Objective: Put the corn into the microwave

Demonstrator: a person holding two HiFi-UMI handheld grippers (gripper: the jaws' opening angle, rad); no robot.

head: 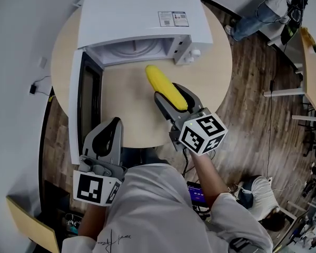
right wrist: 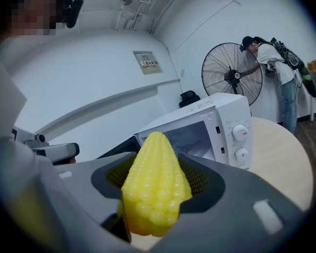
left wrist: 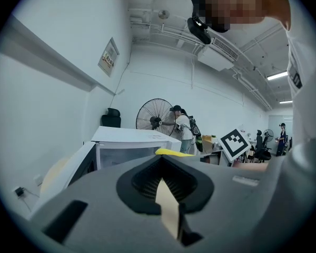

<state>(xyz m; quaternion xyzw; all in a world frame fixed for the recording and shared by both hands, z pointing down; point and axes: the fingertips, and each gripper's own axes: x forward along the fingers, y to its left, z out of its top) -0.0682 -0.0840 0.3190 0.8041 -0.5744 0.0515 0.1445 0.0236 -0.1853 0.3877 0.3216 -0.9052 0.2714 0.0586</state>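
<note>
Carrying the corn (head: 167,88) toward the microwave (head: 137,15) looks like the step in hand. The right hand-held gripper (head: 175,98) has its jaws spread wide around the cob's thick end and pressed against its sides, so the corn is held clear of the worktop (head: 131,104). It lies along the line of the jaws with its tapered tip pointing at the oven. The tip hangs just in front of the cavity, toward the side nearest the dials, and has not yet gone in.

The door (head: 76,104) stands swung fully open on the left of the head view, and the turntable shows inside, so nothing blocks the way. The left hand-held gripper (head: 109,128) sits low near the door's free edge, its jaws together and gripping nothing.

The next move probably calls for a push forward with a slight shift toward the middle of the opening. That would keep the cob clear of the panel side. Then it would be lowered onto the turntable and the jaws parted.

The corn is a bright yellow, husk-free cob with neat rows of glossy kernels. It is blunt at the gripped end and narrows to a rounded point. It looks smooth and could slip or roll once set down.
</note>
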